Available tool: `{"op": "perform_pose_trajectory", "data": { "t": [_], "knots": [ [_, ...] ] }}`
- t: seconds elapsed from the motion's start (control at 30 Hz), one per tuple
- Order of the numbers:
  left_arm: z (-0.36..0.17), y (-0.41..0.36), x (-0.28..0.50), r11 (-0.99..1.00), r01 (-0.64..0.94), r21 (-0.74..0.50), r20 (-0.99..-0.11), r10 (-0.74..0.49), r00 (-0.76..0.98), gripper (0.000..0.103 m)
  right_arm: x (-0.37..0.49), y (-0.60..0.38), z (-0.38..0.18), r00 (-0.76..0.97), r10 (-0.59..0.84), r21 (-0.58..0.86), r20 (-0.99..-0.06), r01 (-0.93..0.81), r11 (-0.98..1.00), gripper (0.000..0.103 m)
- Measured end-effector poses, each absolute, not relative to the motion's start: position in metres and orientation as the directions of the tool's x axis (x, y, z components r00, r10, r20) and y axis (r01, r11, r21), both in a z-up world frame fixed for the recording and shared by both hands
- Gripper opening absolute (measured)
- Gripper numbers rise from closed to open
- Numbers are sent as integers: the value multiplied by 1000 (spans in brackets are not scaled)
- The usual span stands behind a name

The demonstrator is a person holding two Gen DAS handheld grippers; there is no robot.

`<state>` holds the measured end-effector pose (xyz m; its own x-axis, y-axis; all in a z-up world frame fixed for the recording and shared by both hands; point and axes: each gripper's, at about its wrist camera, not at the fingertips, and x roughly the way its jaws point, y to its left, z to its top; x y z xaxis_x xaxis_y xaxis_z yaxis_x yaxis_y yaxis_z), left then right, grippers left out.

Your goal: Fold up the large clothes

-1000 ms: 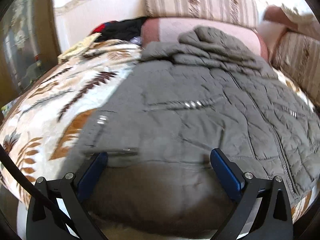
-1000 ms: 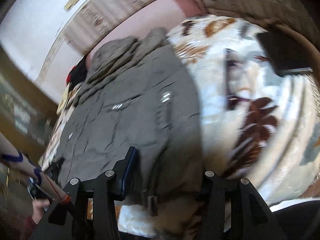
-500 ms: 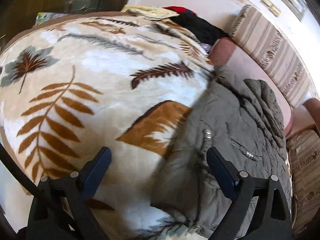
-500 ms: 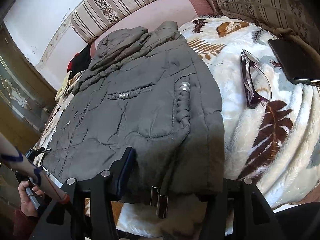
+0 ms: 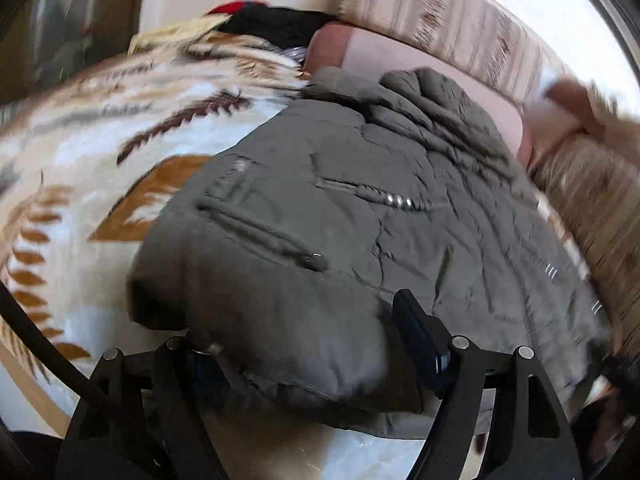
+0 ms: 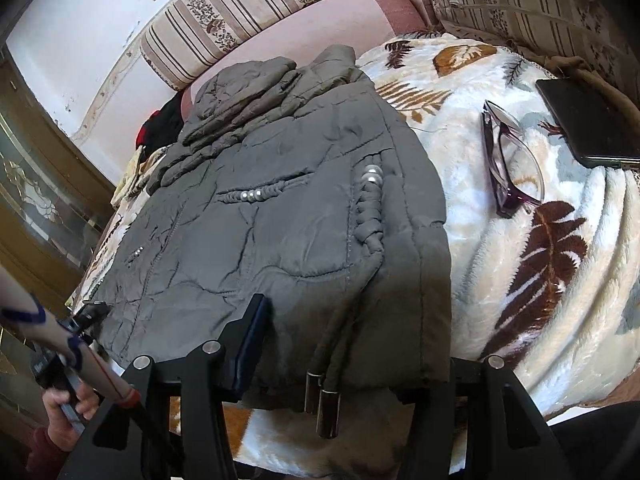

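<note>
On leaf-print blanket (image 6: 520, 240), grey quilted jacket (image 6: 280, 220), spread flat, creased

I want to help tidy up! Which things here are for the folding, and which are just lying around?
For the folding:
- jacket
- left gripper, jaws just closing, jacket's corner between them
- right gripper, the hem between its jaws

Just lying about:
- glasses
- phone
- blanket
- dark clothes
- cushions

Striped sofa cushions (image 6: 256, 12) meet a white wall (image 6: 80, 40), wooden cabinet (image 6: 36, 184) alongside
</note>
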<state>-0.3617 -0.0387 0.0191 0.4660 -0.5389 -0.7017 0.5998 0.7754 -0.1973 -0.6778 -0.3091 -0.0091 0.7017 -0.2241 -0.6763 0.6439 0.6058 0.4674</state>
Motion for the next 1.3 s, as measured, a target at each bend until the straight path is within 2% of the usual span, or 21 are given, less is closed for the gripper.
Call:
{"op": "perform_pose_trajectory", "data": {
  "t": [0.3,0.33,0.37,0.43,0.5,0.53,0.57,0.6,0.63,0.73,0.77,0.8,0.83,0.87,0.97,1.13,1.3],
  "knots": [
    [18,-45,-360,807,584,-91,-696,-471,542,74,-677,-317,-19,711,-197,516,-675,646,562,57],
    [19,-46,-361,805,588,-76,-693,-467,549,73,-678,-316,-18,710,-200,511,-675,645,568,52],
    [19,-47,-362,804,591,-67,-690,-465,554,73,-676,-313,-16,715,-197,508,-670,636,581,40],
    [19,-48,-363,803,593,-54,-688,-460,561,72,-676,-305,-8,746,-196,519,-636,602,606,36],
    [18,-48,-363,804,593,-45,-690,-454,563,72,-674,-299,-2,772,-197,533,-604,575,621,36],
    [17,-48,-363,804,593,-42,-692,-451,564,72,-672,-298,-3,775,-193,543,-602,575,612,40],
    [17,-48,-363,804,593,-38,-692,-449,565,72,-667,-298,-10,761,-178,548,-624,588,594,52],
    [17,-49,-363,804,594,-35,-693,-448,565,72,-664,-299,-16,744,-168,544,-647,605,581,55],
    [16,-49,-363,804,593,-36,-693,-447,565,73,-661,-298,-20,721,-178,521,-670,628,578,56],
    [16,-49,-363,805,592,-39,-693,-449,564,72,-658,-295,-16,724,-194,506,-662,623,597,55],
    [16,-49,-363,804,594,-34,-691,-448,567,72,-659,-295,-15,726,-198,505,-659,622,599,40],
    [17,-49,-364,802,597,-26,-687,-448,571,69,-658,-293,-13,730,-203,500,-653,616,608,31],
    [17,-50,-365,799,600,-21,-684,-449,574,65,-658,-290,-10,732,-219,483,-645,613,626,25],
    [17,-51,-367,798,603,-7,-681,-446,582,64,-658,-287,-6,732,-240,461,-637,612,642,23],
    [15,-55,-370,795,606,34,-679,-427,597,64,-656,-288,-10,719,-243,447,-651,622,643,24],
    [10,-61,-375,792,602,103,-669,-393,631,65,-654,-292,-19,695,-234,431,-680,637,639,32],
    [9,-64,-379,789,596,147,-657,-372,655,66,-651,-289,-20,682,-246,403,-688,641,653,32]
  ]
}}
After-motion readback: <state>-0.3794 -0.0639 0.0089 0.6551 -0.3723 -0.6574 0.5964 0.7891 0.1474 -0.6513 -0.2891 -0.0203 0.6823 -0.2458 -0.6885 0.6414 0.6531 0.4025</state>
